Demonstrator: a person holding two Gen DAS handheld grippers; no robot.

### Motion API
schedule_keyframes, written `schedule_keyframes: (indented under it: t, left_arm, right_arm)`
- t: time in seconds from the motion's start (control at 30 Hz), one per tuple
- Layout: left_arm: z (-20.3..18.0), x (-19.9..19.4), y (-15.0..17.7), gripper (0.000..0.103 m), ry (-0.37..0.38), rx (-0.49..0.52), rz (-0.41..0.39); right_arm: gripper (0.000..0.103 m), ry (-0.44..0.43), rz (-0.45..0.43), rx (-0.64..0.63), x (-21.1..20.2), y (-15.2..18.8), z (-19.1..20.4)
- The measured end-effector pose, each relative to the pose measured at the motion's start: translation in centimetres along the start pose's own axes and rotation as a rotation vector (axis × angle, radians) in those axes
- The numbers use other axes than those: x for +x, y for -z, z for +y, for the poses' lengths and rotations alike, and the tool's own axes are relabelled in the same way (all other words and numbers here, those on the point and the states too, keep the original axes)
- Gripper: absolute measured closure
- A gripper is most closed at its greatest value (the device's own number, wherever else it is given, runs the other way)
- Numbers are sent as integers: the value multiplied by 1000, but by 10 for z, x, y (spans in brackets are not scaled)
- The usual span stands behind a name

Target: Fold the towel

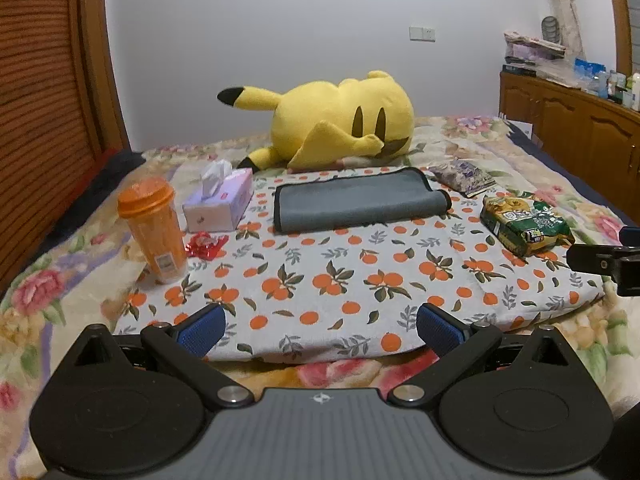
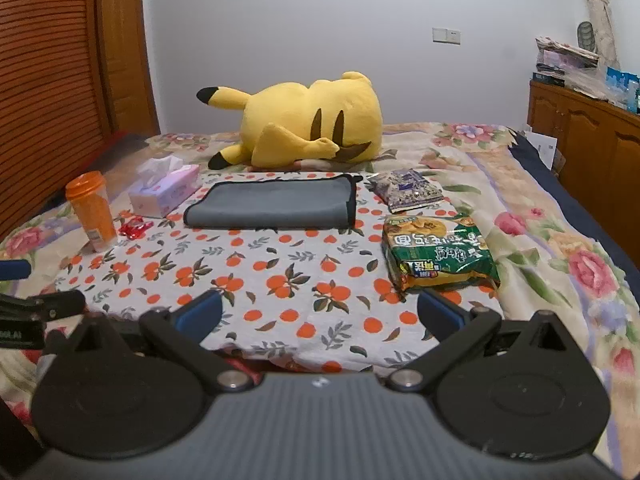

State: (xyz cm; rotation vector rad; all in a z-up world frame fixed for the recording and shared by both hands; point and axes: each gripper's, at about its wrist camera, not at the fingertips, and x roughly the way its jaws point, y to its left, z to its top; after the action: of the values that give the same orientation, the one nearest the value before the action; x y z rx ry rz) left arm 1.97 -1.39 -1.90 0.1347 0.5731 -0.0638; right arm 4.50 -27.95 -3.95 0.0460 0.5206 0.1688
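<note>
A grey towel with black trim (image 1: pixel 356 200) lies folded flat on the far part of an orange-print cloth (image 1: pixel 340 280) on the bed; it also shows in the right wrist view (image 2: pixel 272 202). My left gripper (image 1: pixel 320 330) is open and empty, low over the cloth's near edge, well short of the towel. My right gripper (image 2: pixel 320 316) is open and empty, also at the near edge. The right gripper's tip shows at the right edge of the left wrist view (image 1: pixel 604 264).
An orange cup (image 1: pixel 152 228), a tissue box (image 1: pixel 220 204) and a red wrapper (image 1: pixel 204 244) stand left of the towel. A green noodle pack (image 2: pixel 436 256) and a purple snack bag (image 2: pixel 408 190) lie to its right. A yellow plush toy (image 1: pixel 340 120) lies behind it.
</note>
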Motion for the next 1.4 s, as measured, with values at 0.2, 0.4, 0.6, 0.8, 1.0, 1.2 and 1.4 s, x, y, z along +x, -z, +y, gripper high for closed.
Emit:
schedule_keyframes:
  t: [0.2, 0.4, 0.6, 0.8, 1.0, 1.2, 1.4]
  left_arm:
    - [-1, -8, 0, 0, -14, 20, -43]
    - [2, -11, 0, 0, -17, 4, -58]
    - [3, -14, 0, 0, -17, -5, -83]
    - [3, -19, -1, 0, -15, -10, -122]
    - [3, -22, -2, 0, -16, -8, -148]
    - [4, -24, -2, 0, -16, -17, -164]
    - [5, -27, -2, 0, -20, -15, -184]
  right_arm:
    - [0, 10, -2, 9, 0, 1, -2]
    - [0, 14, -12, -2, 0, 2, 0]
    - [0, 16, -32, 0, -2, 1, 0]
    - [0, 20, -64, 8, -7, 0, -2]
    - [0, 23, -84, 11, -9, 0, -3]
    - [0, 23, -103, 10, -12, 0, -3]
    - [0, 24, -122, 3, -14, 0, -2]
